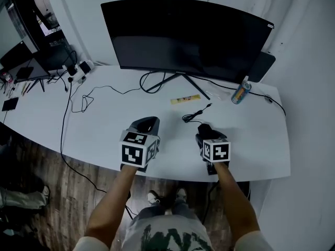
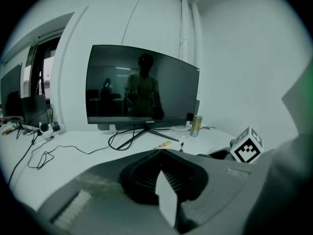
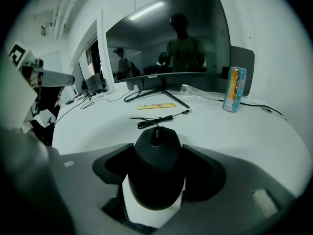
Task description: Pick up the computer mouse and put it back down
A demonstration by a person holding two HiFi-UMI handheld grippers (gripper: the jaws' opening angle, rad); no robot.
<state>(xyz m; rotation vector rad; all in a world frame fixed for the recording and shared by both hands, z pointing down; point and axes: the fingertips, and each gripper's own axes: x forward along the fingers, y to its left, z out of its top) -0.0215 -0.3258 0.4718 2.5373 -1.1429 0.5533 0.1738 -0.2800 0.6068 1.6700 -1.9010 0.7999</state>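
Note:
A black computer mouse (image 3: 156,165) sits between the jaws of my right gripper (image 3: 156,153), whose pads press on its two sides. The mouse's cable (image 3: 159,119) trails ahead across the white desk (image 1: 104,124). In the head view the right gripper (image 1: 205,135) is low over the desk near its front edge, with the mouse (image 1: 204,130) at its tip. Whether the mouse rests on the desk I cannot tell. My left gripper (image 1: 146,123) hovers to the left of it, its jaws (image 2: 160,153) together with nothing between them.
A wide dark monitor (image 1: 183,35) on a thin-legged stand fills the back of the desk. A drink can (image 1: 241,93) stands at the back right and a yellow strip (image 1: 185,99) lies in front of the stand. Loose cables (image 1: 78,98) run over the left part.

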